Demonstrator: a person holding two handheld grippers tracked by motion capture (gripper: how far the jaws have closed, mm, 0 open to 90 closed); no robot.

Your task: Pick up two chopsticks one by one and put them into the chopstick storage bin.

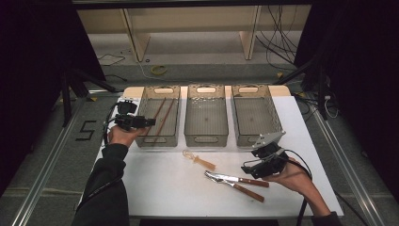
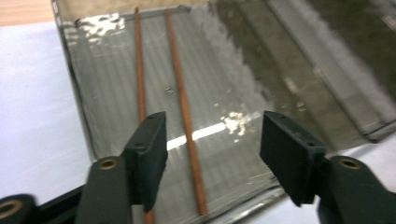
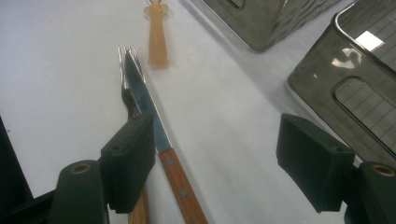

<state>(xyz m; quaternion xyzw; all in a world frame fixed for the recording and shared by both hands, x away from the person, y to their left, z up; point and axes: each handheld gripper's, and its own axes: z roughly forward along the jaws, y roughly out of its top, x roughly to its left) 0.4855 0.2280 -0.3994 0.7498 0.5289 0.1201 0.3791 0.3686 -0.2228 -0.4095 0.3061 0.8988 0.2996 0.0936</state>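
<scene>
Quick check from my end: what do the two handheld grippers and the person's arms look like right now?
Both are black handheld units. The left gripper and right gripper each have two blocky black jaws with brass-coloured pivot pins. The right one carries a grey three-cornered plate; a black cable trails from it. The left sleeve is dark and long.

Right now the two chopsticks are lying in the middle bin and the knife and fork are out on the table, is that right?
Not quite. The chopsticks lie in the left bin, not the middle one, as the high view shows. The knife and fork are indeed out on the table.
</scene>
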